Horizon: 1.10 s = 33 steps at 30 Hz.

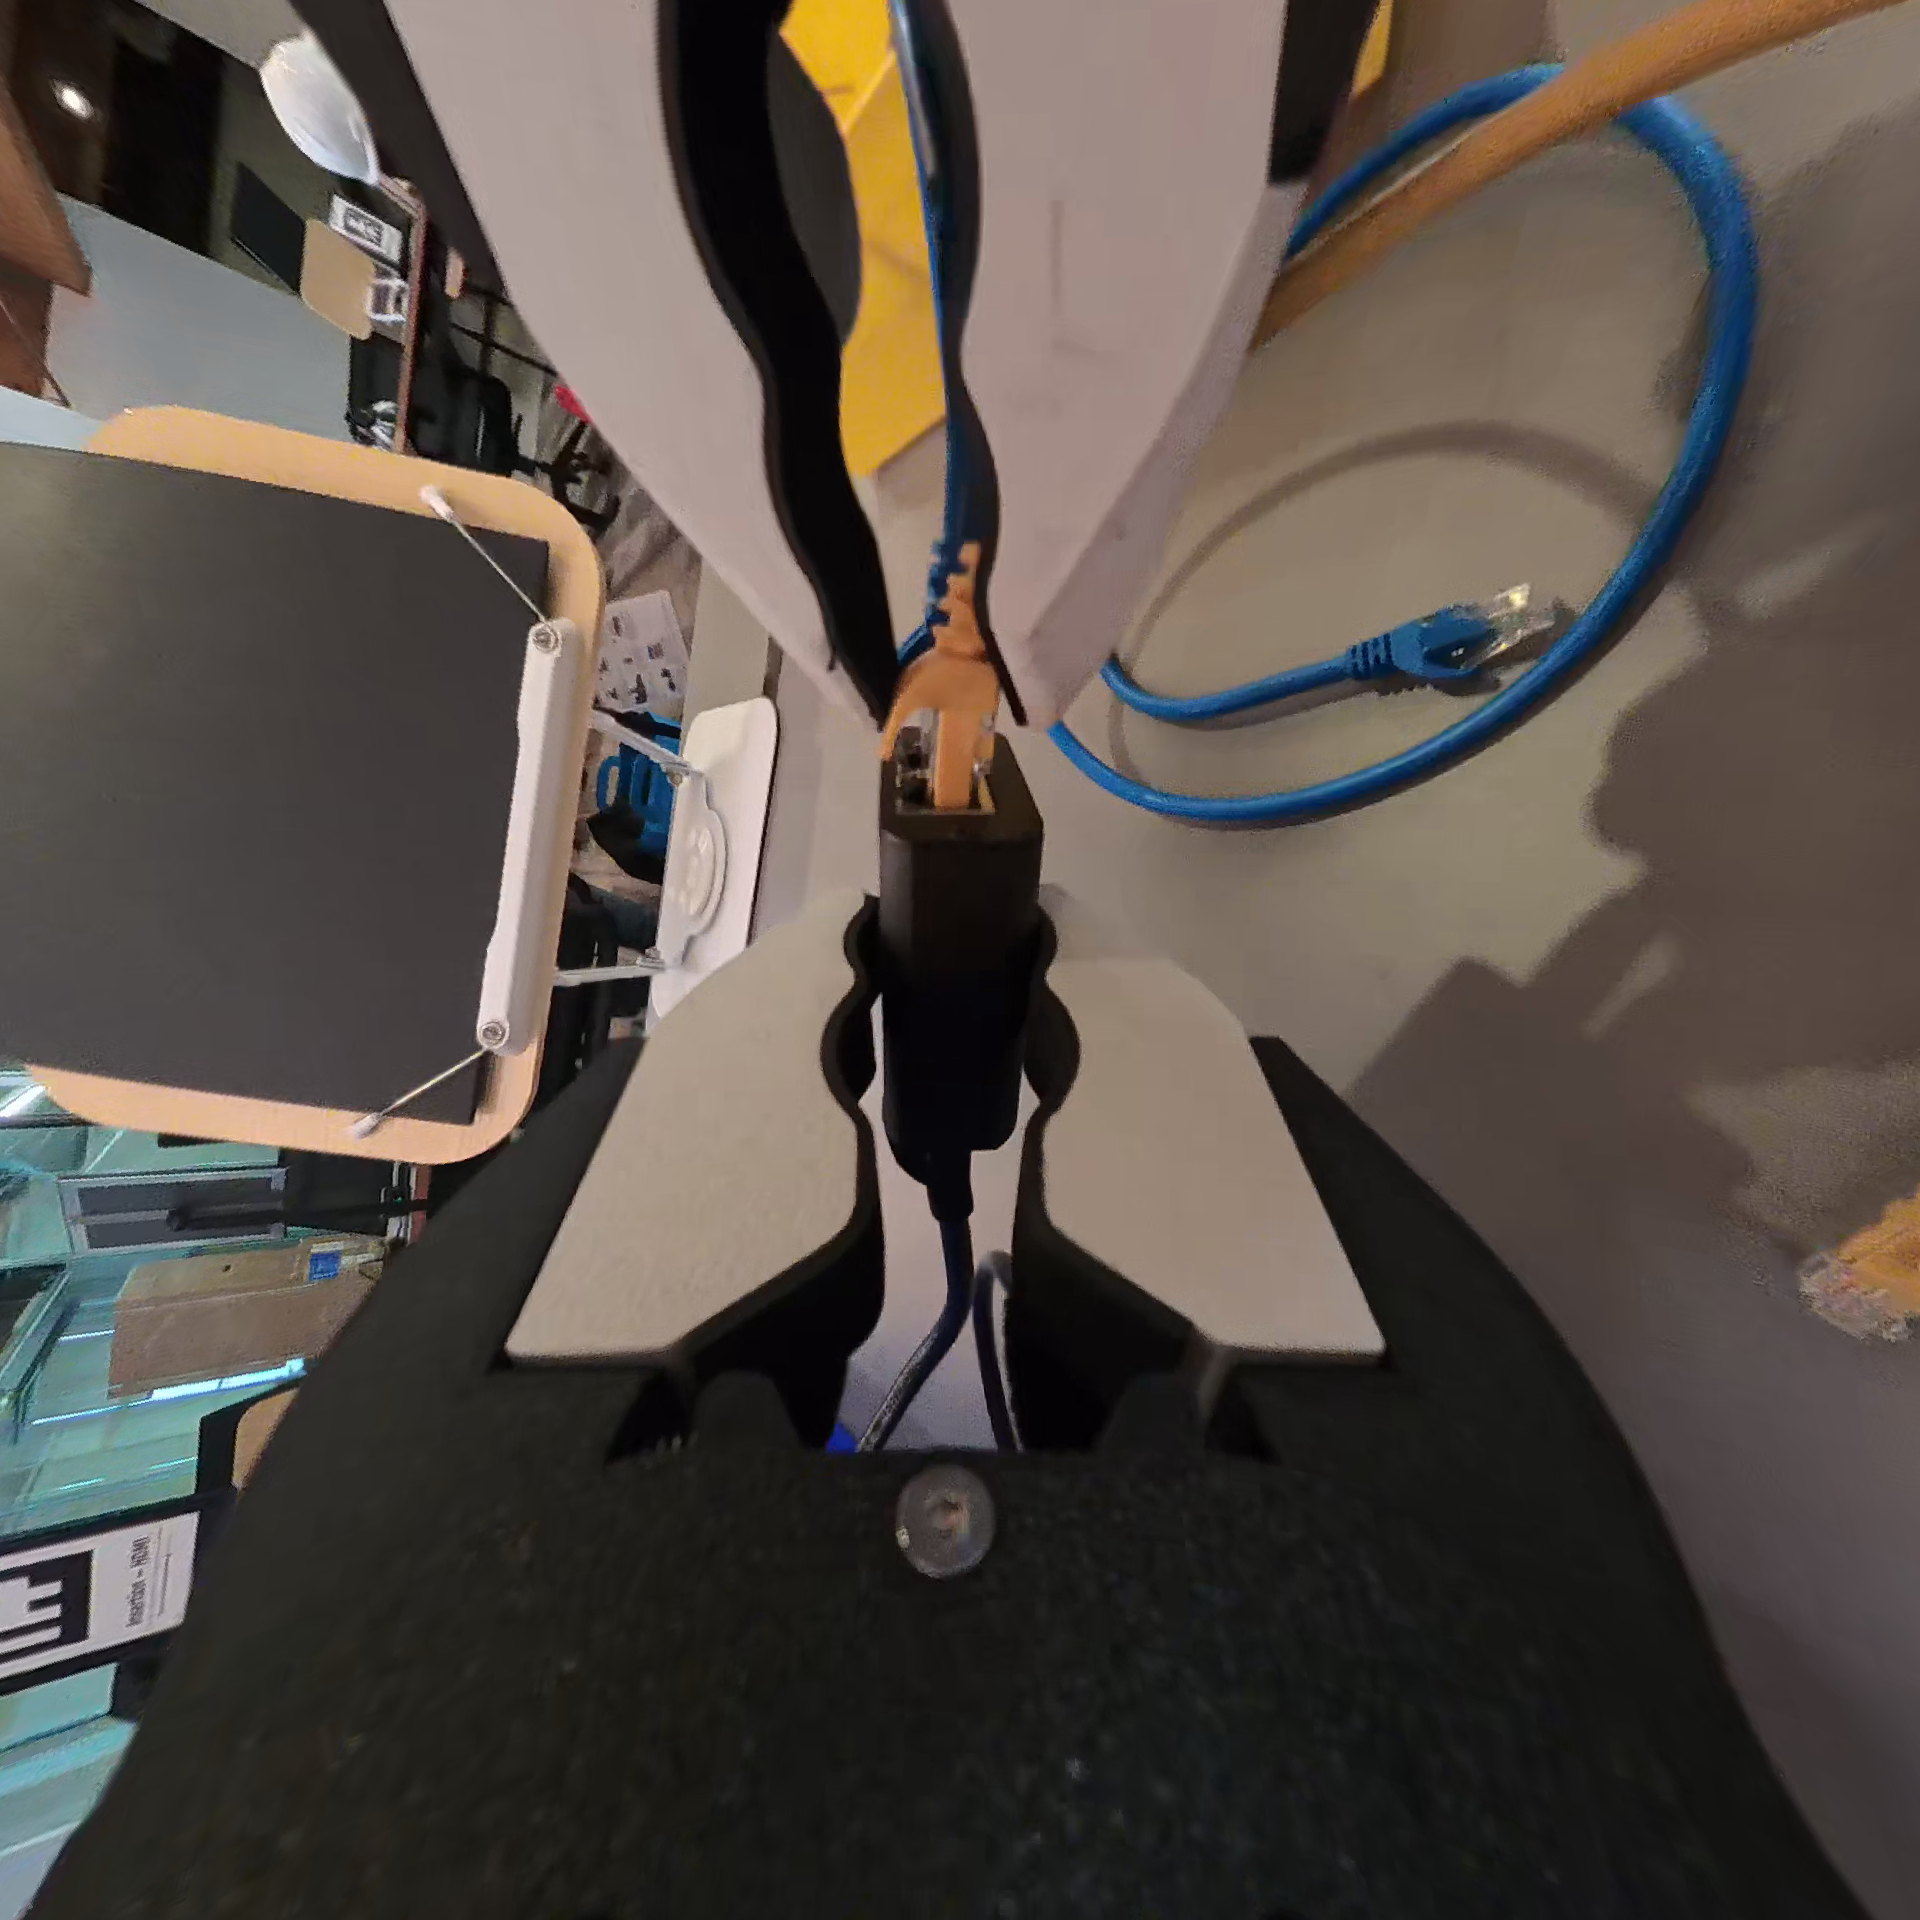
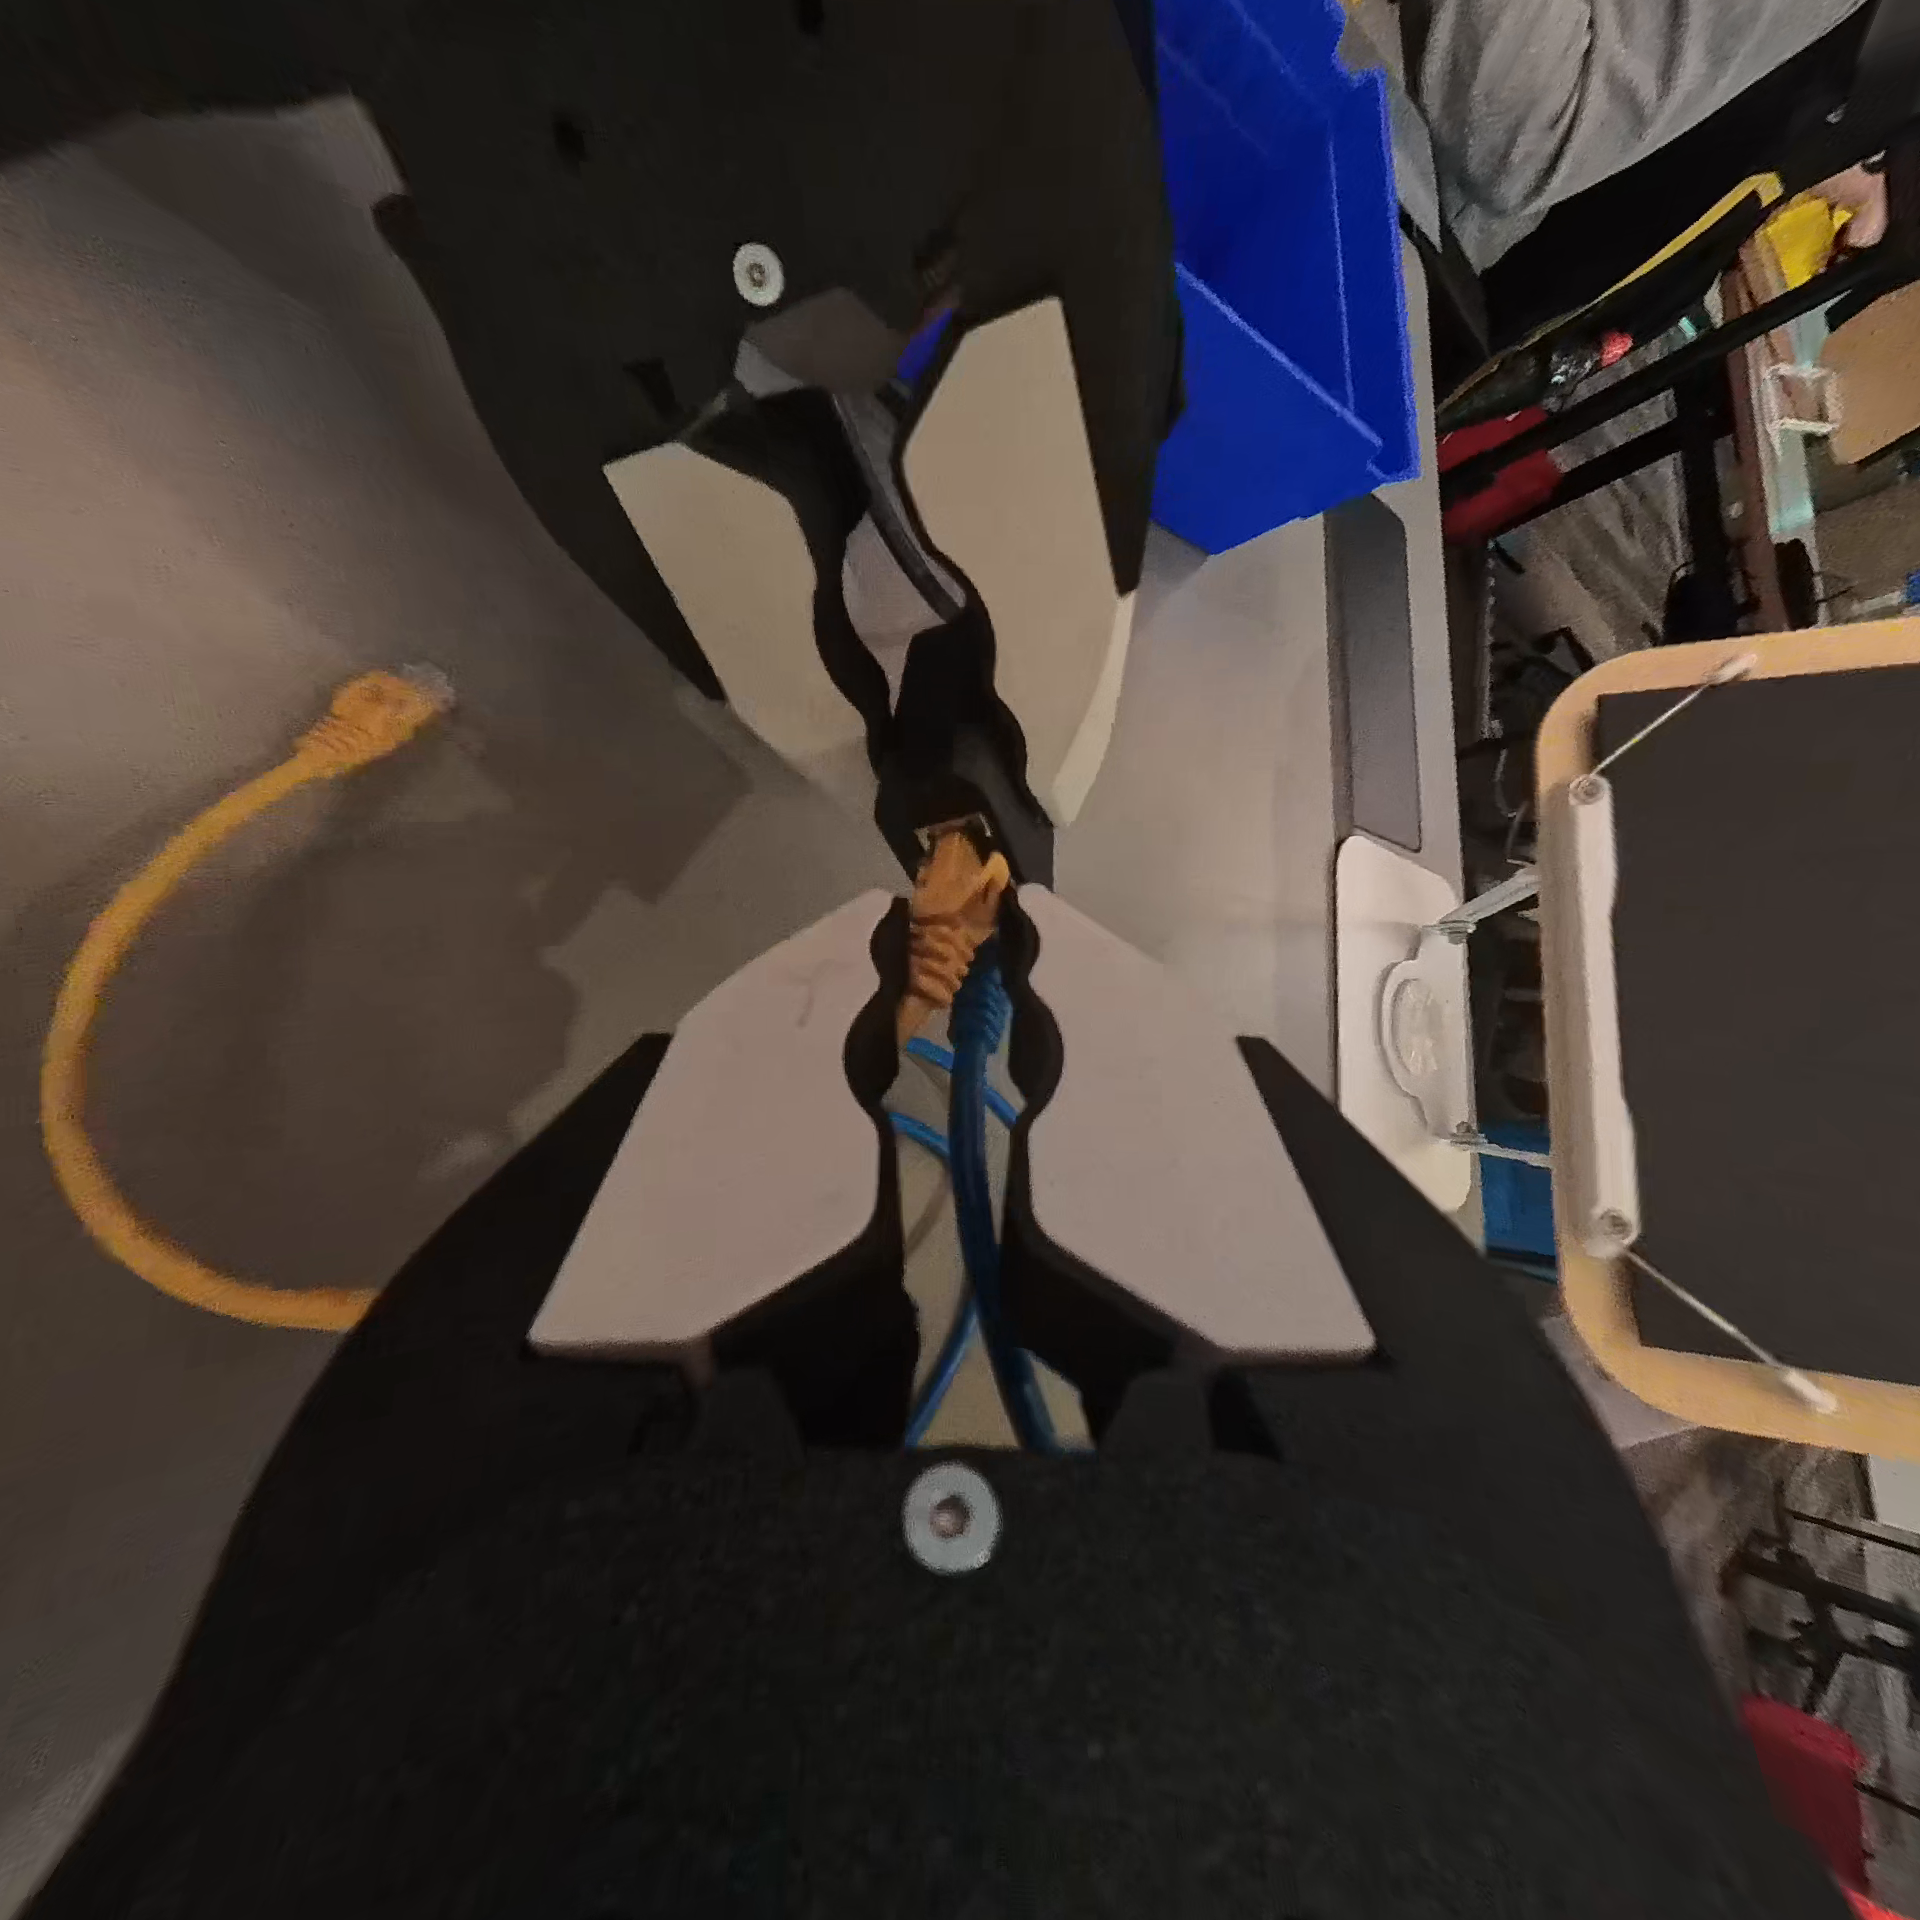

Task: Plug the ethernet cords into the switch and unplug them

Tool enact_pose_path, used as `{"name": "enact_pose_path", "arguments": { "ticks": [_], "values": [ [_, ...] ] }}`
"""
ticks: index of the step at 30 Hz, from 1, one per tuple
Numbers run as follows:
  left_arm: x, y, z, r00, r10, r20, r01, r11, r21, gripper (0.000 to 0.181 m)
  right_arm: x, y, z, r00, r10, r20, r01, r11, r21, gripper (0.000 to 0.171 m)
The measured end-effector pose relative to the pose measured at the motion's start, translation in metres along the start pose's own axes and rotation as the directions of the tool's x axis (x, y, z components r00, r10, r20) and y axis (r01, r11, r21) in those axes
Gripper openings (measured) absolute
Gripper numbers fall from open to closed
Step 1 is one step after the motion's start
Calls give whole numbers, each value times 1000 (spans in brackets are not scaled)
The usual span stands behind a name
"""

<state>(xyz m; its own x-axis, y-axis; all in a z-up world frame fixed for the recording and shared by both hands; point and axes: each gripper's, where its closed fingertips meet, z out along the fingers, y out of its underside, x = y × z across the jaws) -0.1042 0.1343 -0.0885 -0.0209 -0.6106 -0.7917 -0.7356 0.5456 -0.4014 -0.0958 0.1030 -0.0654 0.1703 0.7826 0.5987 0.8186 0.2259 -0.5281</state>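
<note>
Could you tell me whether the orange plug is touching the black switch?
Touching: the left wrist view shows the orange plug seated inside the black switch's open port.

Two grippers [image 1: 958,925] [image 2: 951,935], one black switch [image 1: 958,894], one orange ethernet cord [image 2: 135,935], one blue ethernet cord [image 1: 1704,416], one blue bin [image 2: 1278,312]
</note>
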Motion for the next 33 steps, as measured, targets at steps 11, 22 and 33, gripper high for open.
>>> {"name": "enact_pose_path", "arguments": {
  "ticks": [11,22,33],
  "values": [
    [2,10,1,998,10,-61,-15,996,-87,24,1,-2,8,989,-144,-21,144,990,-15,20],
    [6,12,1,996,-32,-87,23,994,-103,24,-1,4,16,987,-161,-24,159,985,-65,17],
    [5,5,-2,997,-35,-69,27,994,-105,24,0,4,10,988,-150,-41,146,985,-87,11]
  ]
}}
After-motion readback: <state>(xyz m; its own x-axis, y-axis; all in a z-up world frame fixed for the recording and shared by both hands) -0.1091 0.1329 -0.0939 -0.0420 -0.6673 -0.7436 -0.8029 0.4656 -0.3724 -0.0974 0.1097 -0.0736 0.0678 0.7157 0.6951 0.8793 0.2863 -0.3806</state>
